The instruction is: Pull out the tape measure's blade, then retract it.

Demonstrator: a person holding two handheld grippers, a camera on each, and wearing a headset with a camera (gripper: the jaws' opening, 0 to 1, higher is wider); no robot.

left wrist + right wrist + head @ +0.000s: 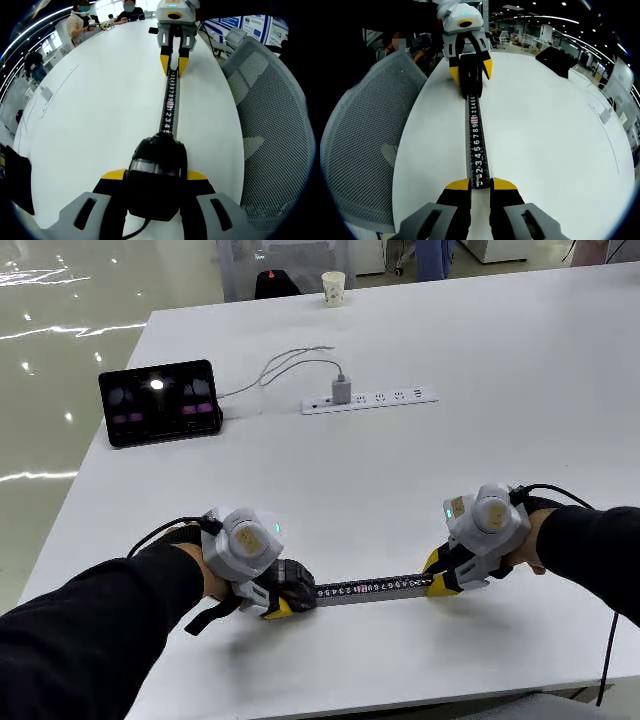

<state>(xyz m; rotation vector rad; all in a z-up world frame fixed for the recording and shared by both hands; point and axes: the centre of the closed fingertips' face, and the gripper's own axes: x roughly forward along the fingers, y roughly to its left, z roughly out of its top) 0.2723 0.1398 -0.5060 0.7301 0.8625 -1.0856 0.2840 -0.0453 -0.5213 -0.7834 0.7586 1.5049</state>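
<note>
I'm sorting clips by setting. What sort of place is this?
Probably an open-plan office or lab: a long white table carrying a power strip and a tablet, a mesh office chair beside it, and people seated farther back.

Numbered blade (475,140) between right gripper (480,184) and case (471,87) in left gripper (470,72)
</note>
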